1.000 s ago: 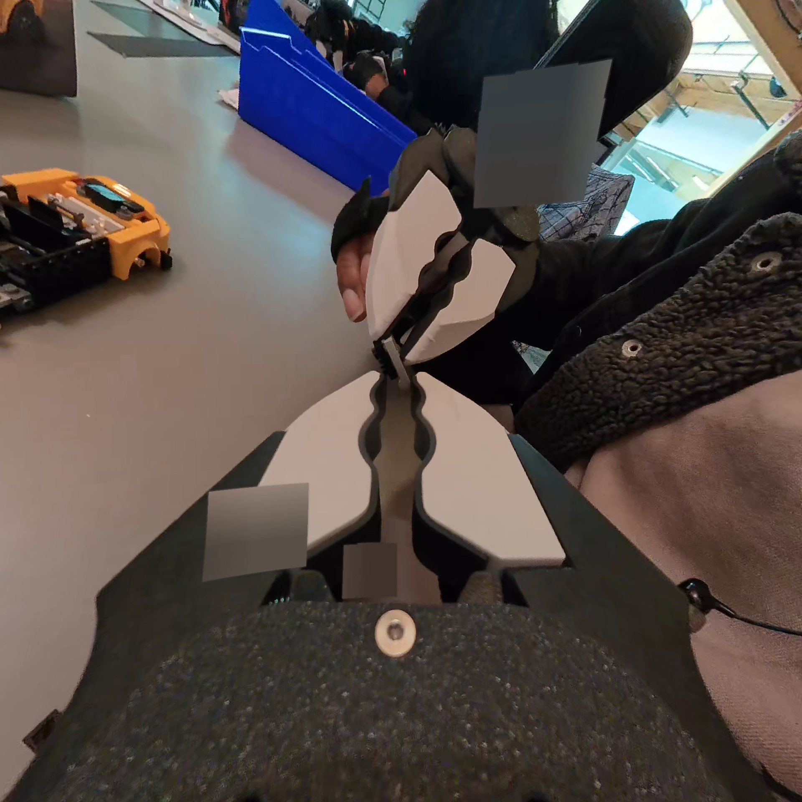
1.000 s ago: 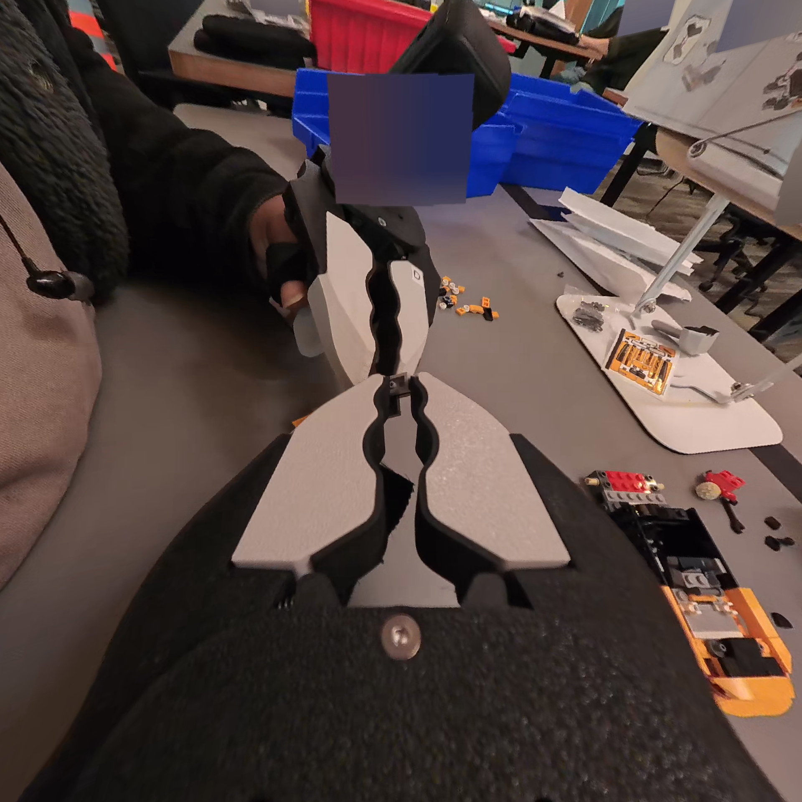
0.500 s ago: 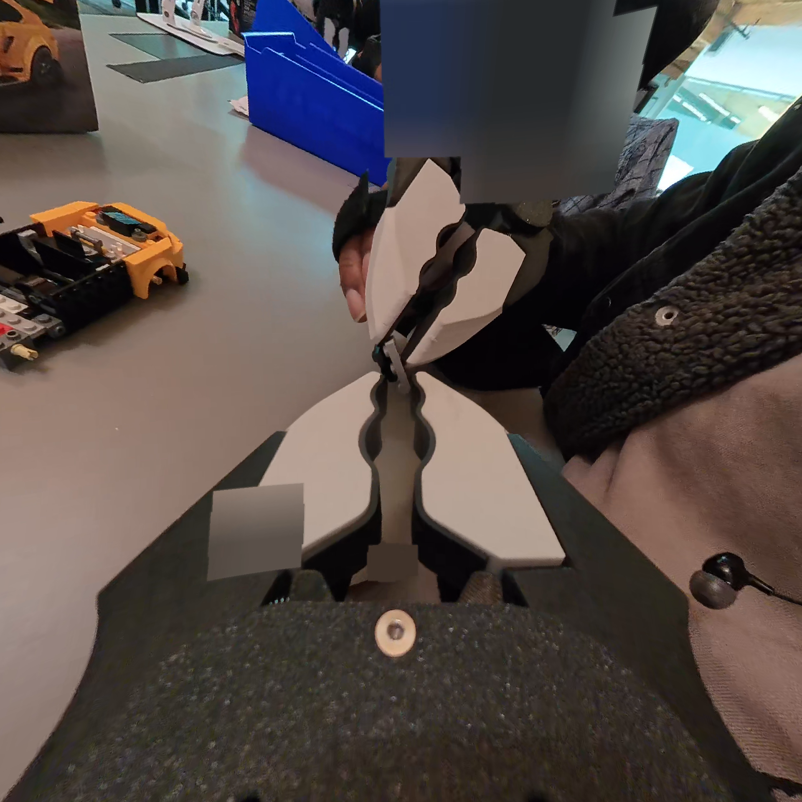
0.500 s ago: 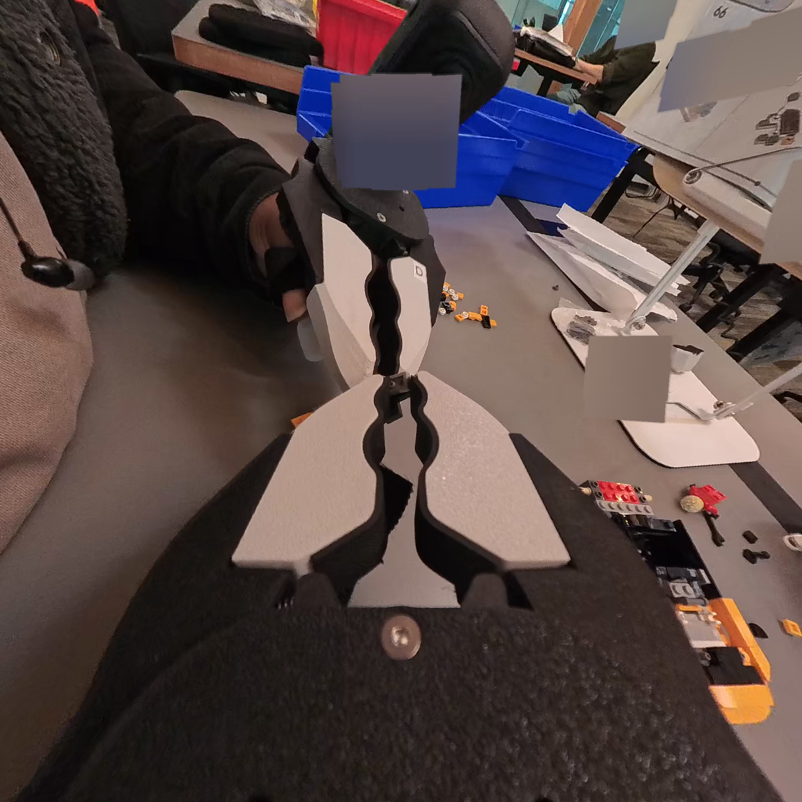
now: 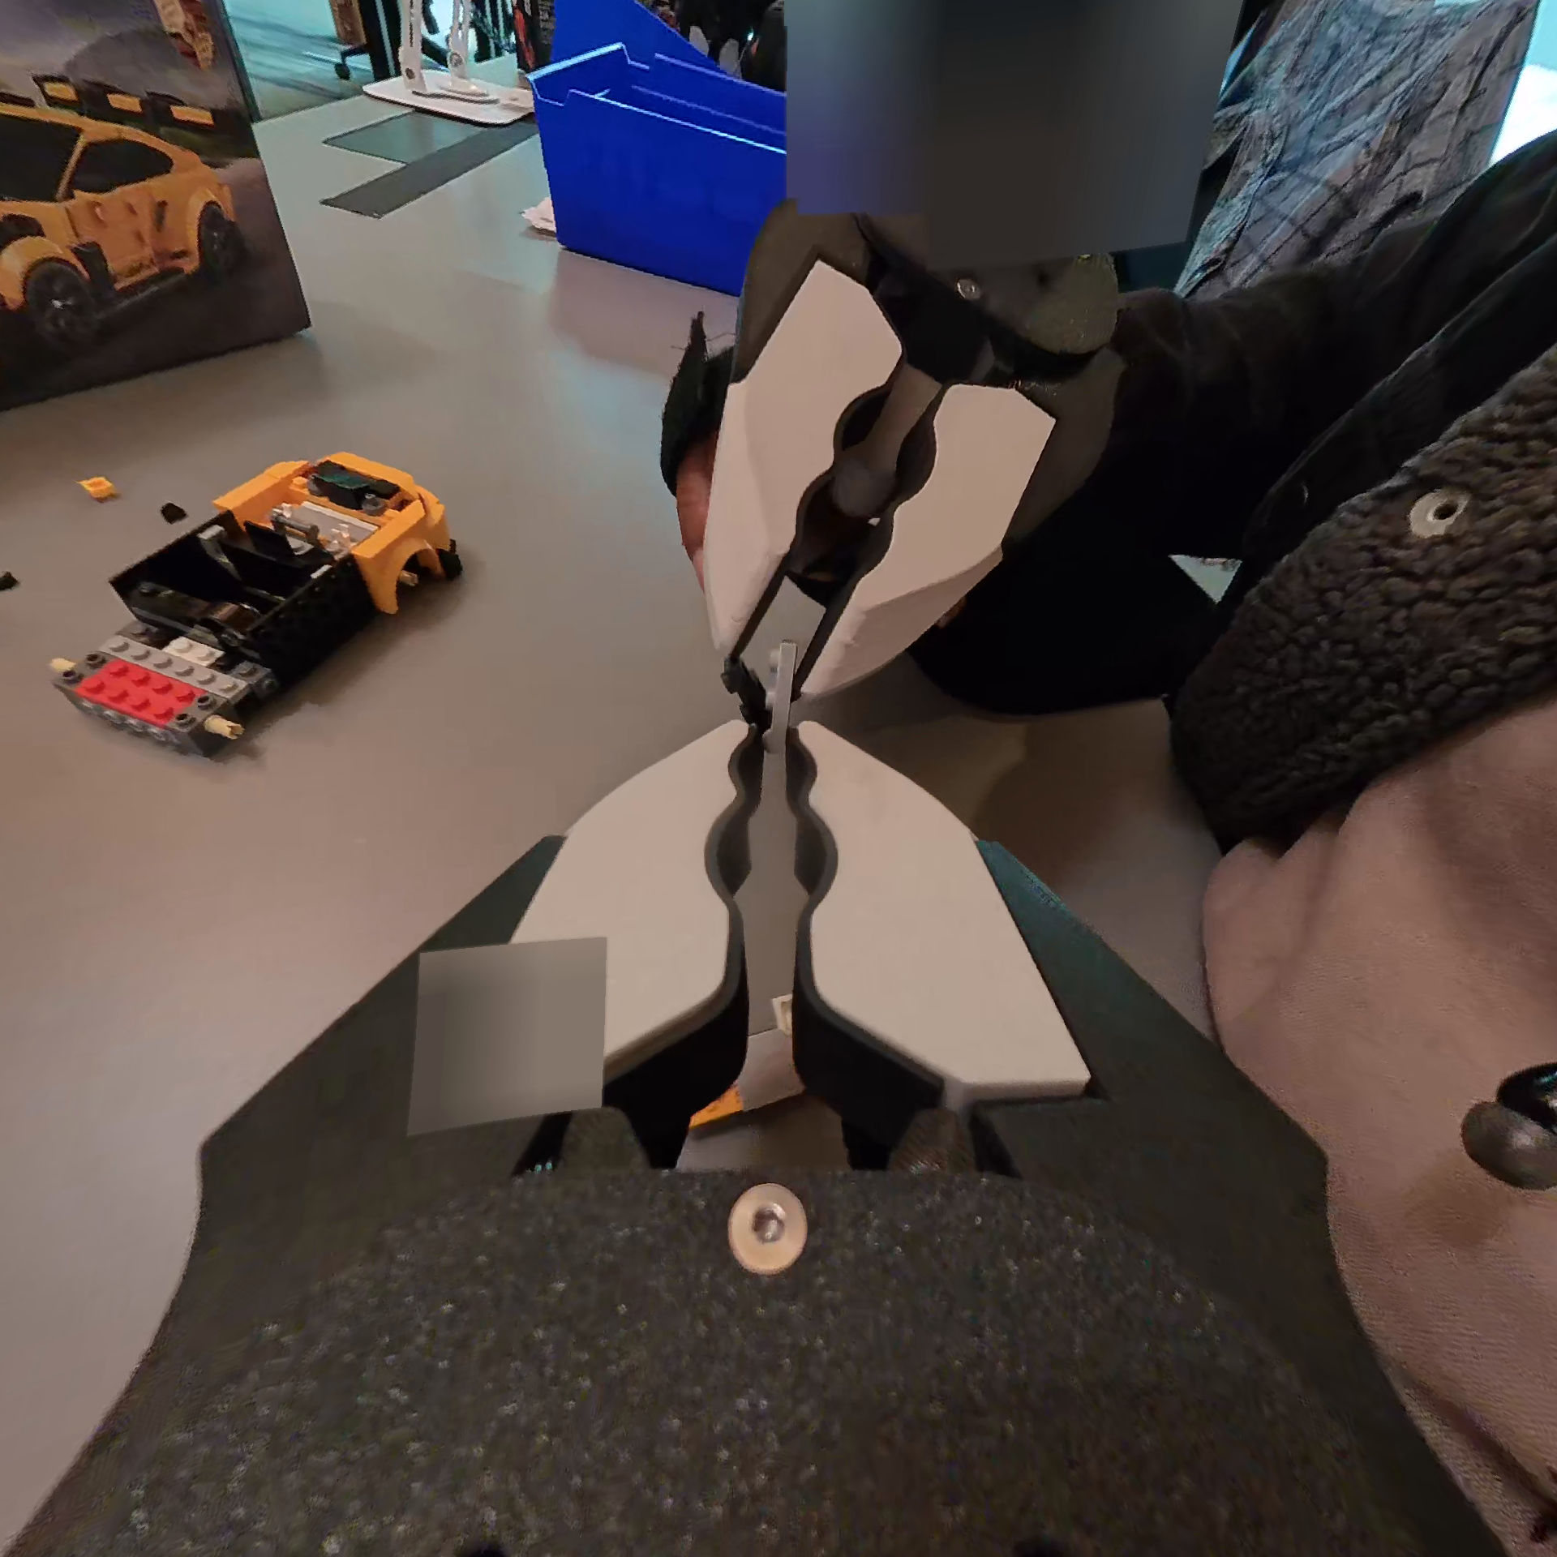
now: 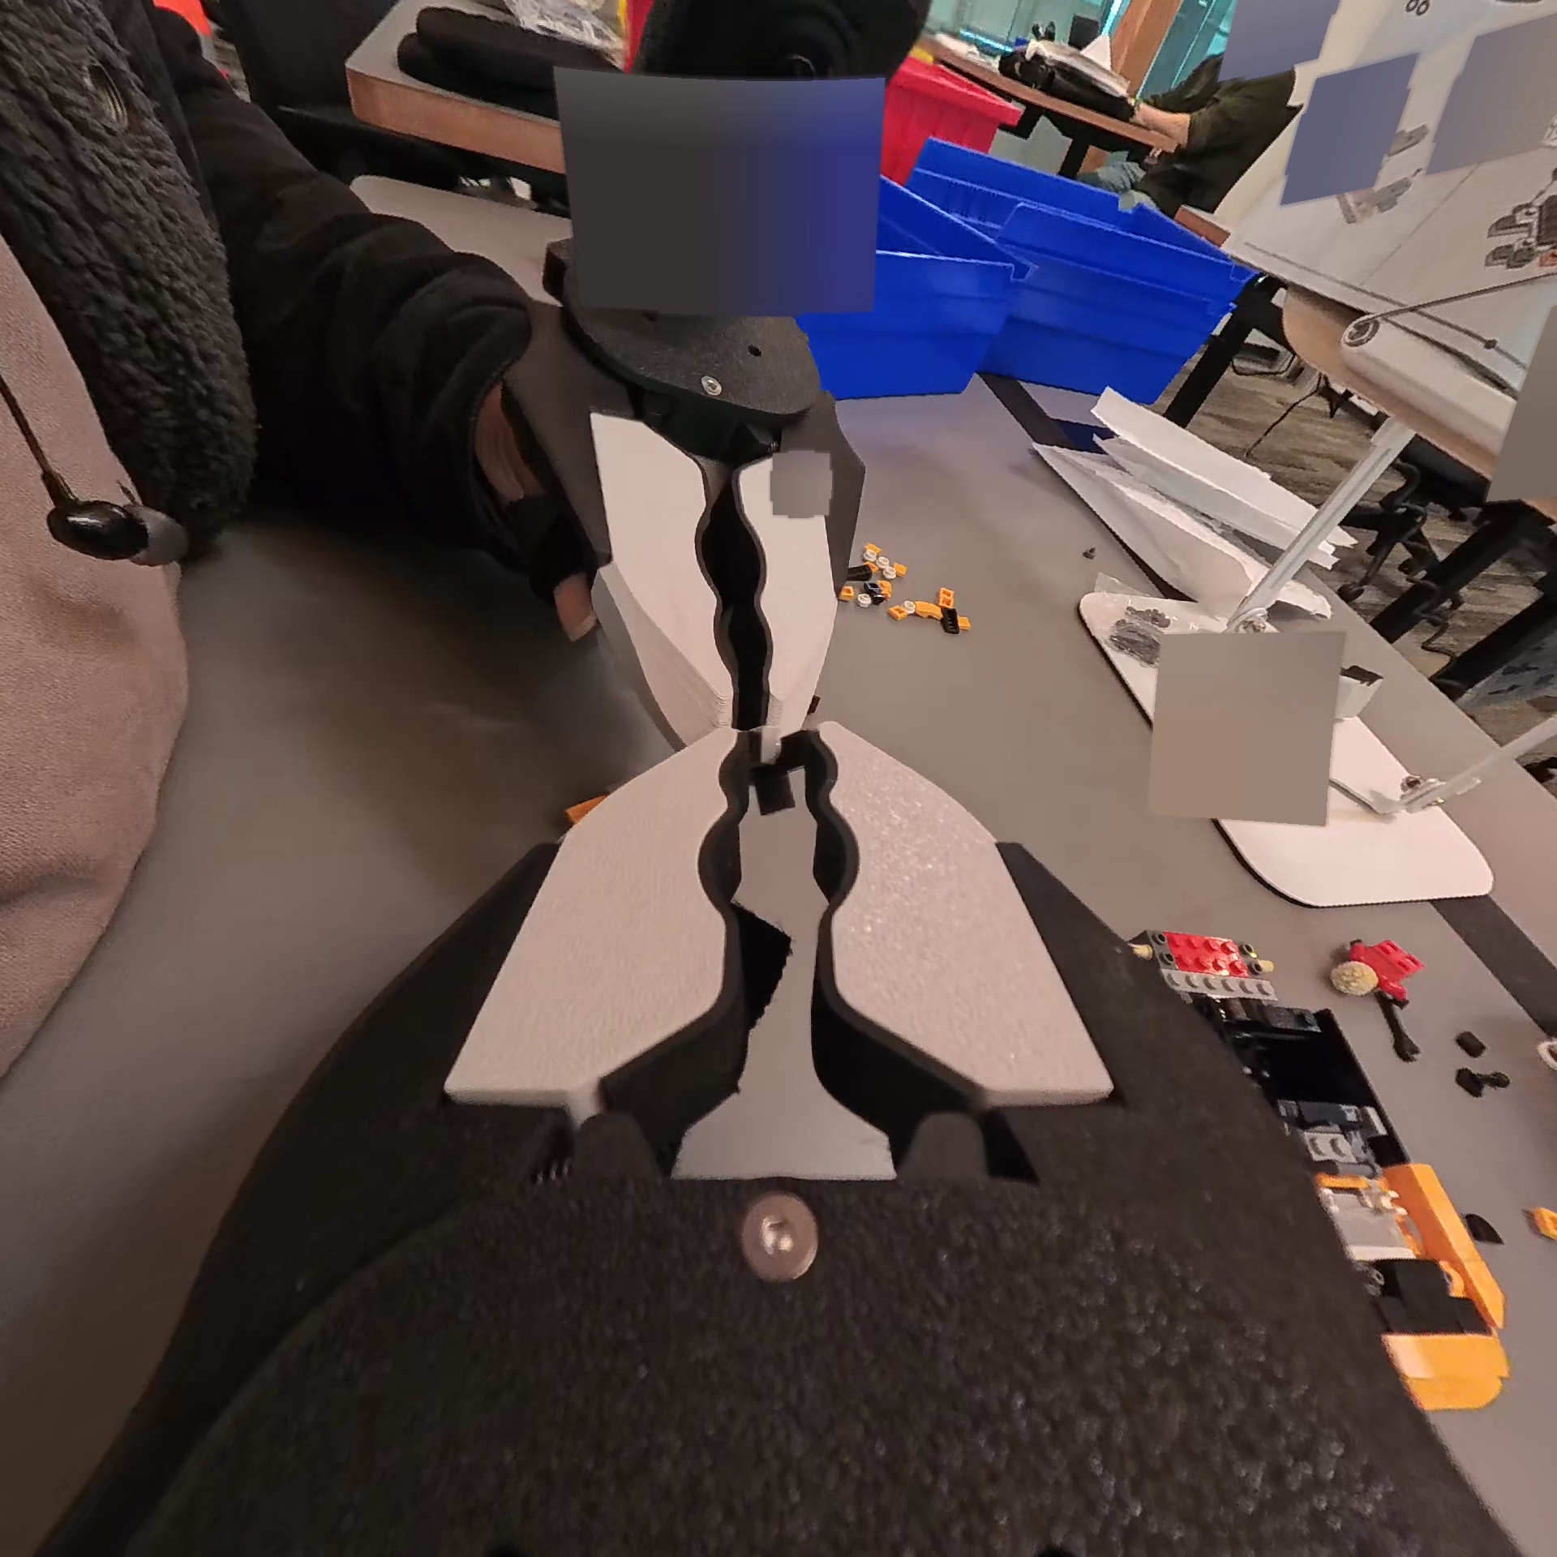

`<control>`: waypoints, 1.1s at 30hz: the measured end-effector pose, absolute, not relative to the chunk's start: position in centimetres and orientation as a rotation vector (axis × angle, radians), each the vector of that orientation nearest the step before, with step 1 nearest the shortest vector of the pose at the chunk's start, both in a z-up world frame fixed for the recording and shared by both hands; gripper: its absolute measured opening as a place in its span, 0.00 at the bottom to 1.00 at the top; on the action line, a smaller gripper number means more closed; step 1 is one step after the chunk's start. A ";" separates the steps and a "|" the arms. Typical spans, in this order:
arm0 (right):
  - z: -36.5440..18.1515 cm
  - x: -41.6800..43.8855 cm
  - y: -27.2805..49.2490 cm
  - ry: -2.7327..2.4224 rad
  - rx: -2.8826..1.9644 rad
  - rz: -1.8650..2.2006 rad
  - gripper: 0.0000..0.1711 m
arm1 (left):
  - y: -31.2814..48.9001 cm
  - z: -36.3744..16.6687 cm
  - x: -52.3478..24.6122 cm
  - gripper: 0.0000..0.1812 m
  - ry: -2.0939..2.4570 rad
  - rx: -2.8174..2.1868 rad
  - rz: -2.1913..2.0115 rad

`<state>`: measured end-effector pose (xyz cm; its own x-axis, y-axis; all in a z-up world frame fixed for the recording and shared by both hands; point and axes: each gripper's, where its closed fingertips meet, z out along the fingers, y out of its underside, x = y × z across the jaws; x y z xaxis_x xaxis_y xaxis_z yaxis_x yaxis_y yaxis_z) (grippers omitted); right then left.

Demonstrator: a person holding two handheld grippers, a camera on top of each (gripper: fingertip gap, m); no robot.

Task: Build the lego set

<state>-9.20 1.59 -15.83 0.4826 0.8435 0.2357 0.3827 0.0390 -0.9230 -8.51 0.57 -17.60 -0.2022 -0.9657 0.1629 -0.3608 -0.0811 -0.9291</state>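
Observation:
My left gripper (image 5: 768, 735) is shut on a thin light grey piece (image 5: 785, 687) that stands up from its tips. My right gripper (image 6: 777, 743) meets it tip to tip above the table and is shut on a small black piece (image 6: 777, 785). In the left wrist view the right gripper (image 5: 768, 678) comes down from above, with the black piece (image 5: 746, 681) against the grey piece's left face. In the right wrist view the left gripper (image 6: 762, 716) points down at my right tips. The partly built orange and black car (image 5: 278, 581) lies on the grey table, also in the right wrist view (image 6: 1348, 1137).
The set's box (image 5: 126, 211) stands at the far left. Blue bins (image 6: 1053, 278) are at the back. Loose orange and black pieces (image 6: 918, 590), a small red assembly (image 6: 1373, 969), white bags (image 6: 1196, 489) and a white stand base (image 6: 1365, 851) lie to the right. The person's jacket is close by. The grippers are tip to tip, or close to it.
The grippers have stayed tip to tip. The left wrist view has swung so the car and box show more. The black piece now sits tilted and a little deeper between my right fingers.

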 end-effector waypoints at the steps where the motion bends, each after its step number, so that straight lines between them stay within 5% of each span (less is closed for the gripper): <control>1: -15.8 -9.2 1.6 -1.096 -1.564 0.497 0.07 | 0.6 -17.6 -8.5 0.02 1.597 -1.442 -1.268; 33: -14.0 -9.8 1.1 -1.066 -1.501 0.527 0.03 | 1.2 -16.2 -9.0 0.02 1.602 -1.204 -1.023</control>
<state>-9.79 1.15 -13.99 0.4839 0.8428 0.2355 0.3246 0.0770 -0.9427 -9.02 1.23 -16.21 -0.1622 -0.9741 -0.1578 -0.2664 0.1972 -0.9435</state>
